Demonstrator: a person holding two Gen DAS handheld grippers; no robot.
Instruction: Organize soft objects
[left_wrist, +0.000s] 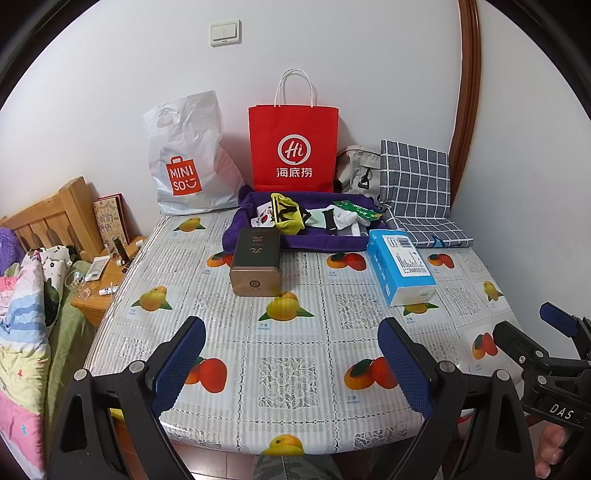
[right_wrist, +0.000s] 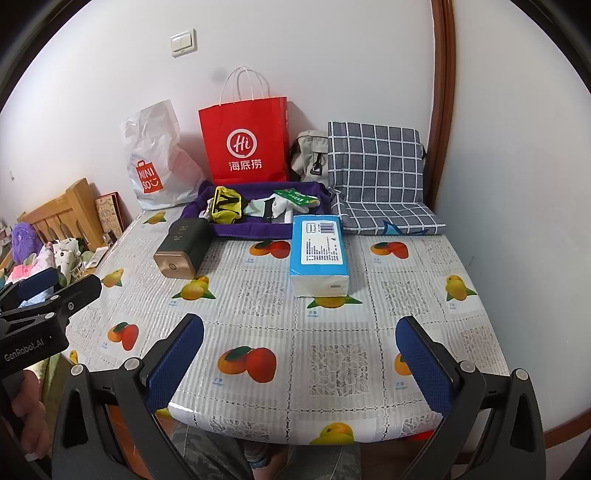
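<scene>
A purple fabric tray (left_wrist: 243, 230) (right_wrist: 255, 230) sits at the back of the table, holding a yellow-and-black cloth item (left_wrist: 286, 216) (right_wrist: 225, 206), white socks (left_wrist: 340, 219) (right_wrist: 280, 208) and a green packet (left_wrist: 356, 208) (right_wrist: 295, 197). A blue tissue pack (left_wrist: 400, 267) (right_wrist: 319, 254) lies in front of it on the right. My left gripper (left_wrist: 291, 343) and my right gripper (right_wrist: 299, 343) both hover open over the table's near edge, with nothing between the fingers. The right gripper (left_wrist: 532, 332) also shows at the right of the left wrist view.
A gold-ended dark tin (left_wrist: 256, 264) (right_wrist: 183, 251) lies left of the tray. A red paper bag (left_wrist: 293, 147) (right_wrist: 245, 142), a white plastic bag (left_wrist: 192, 158), a grey bag (left_wrist: 356, 168) and a checked cushion (left_wrist: 417, 184) (right_wrist: 376, 177) line the wall. A bed and nightstand (left_wrist: 96, 273) stand to the left.
</scene>
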